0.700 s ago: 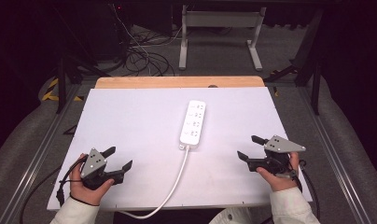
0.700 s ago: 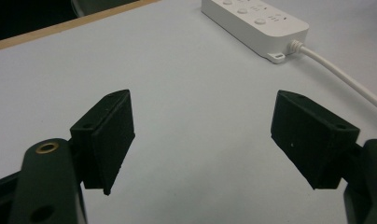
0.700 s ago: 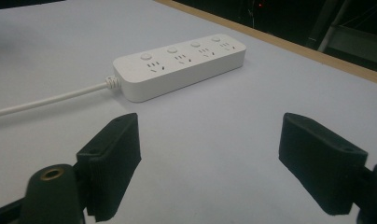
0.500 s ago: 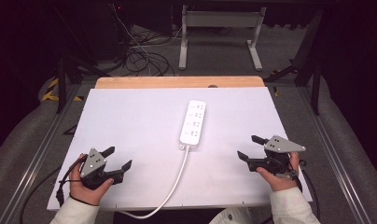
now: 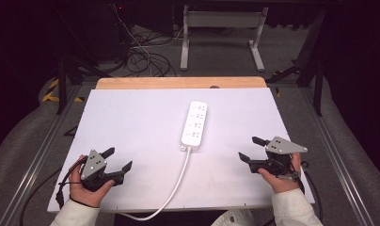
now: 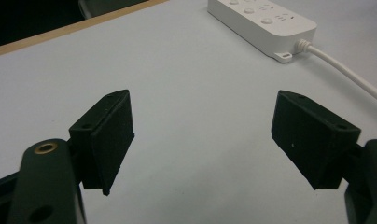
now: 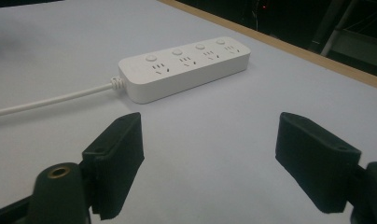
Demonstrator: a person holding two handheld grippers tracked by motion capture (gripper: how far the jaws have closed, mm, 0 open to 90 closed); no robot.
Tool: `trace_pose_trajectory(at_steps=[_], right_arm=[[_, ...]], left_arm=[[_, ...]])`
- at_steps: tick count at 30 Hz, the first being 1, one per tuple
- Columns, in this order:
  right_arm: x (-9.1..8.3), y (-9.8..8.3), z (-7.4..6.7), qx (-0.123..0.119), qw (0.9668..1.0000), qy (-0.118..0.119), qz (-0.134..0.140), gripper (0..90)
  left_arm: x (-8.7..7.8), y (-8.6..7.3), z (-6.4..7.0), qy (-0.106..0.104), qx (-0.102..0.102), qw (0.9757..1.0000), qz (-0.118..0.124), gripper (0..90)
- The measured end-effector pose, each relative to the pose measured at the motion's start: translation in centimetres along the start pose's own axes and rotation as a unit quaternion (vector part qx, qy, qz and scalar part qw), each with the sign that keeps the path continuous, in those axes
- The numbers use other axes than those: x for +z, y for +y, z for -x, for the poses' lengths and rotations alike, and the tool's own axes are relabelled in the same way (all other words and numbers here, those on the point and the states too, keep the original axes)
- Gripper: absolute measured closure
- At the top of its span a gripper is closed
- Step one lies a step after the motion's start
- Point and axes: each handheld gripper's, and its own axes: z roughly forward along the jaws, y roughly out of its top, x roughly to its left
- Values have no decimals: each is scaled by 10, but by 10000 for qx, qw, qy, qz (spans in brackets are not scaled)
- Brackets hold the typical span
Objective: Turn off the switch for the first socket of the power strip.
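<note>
A white power strip (image 5: 194,123) lies lengthwise in the middle of the white table top (image 5: 136,122), its white cord (image 5: 175,181) running off the near edge. It also shows in the left gripper view as power strip (image 6: 263,21) and in the right gripper view as power strip (image 7: 184,66). My left gripper (image 5: 117,159) rests at the near left, open, nothing between its jaws; left gripper (image 6: 203,140). My right gripper (image 5: 252,148) sits at the near right, open and empty, pointing toward the strip; right gripper (image 7: 210,163).
A wooden strip (image 5: 178,83) edges the table's far side. Beyond it stand a metal frame (image 5: 221,33) and loose cables (image 5: 141,59) on the floor. Metal rails (image 5: 338,155) run along both sides of the table.
</note>
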Motion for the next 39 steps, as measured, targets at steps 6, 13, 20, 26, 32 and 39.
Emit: trace_pose_trajectory(at_steps=[6, 13, 20, 26, 32, 39], right_arm=[[0, 6, 1, -66, 9998, 75, -144, 280], [2, 16, 2, -11, 9996, 169, -213, 328], [14, 36, 2, -57, 9989, 343, -325, 387], [26, 52, 1, -83, 9979, 415, -498, 389], [37, 64, -1, -153, 9971, 505, -544, 394], [53, 72, -2, -138, 9961, 621, -619, 398]], left_arm=[[0, 1, 1, 39, 124, 9999, -19, 215], [0, 1, 1, 35, 83, 10000, -13, 215], [0, 1, 1, 43, 73, 10000, -10, 215], [0, 0, 0, 41, 74, 10000, -19, 215], [0, 0, 0, 58, 53, 10000, -17, 215], [0, 0, 0, 60, 48, 10000, -14, 215]])
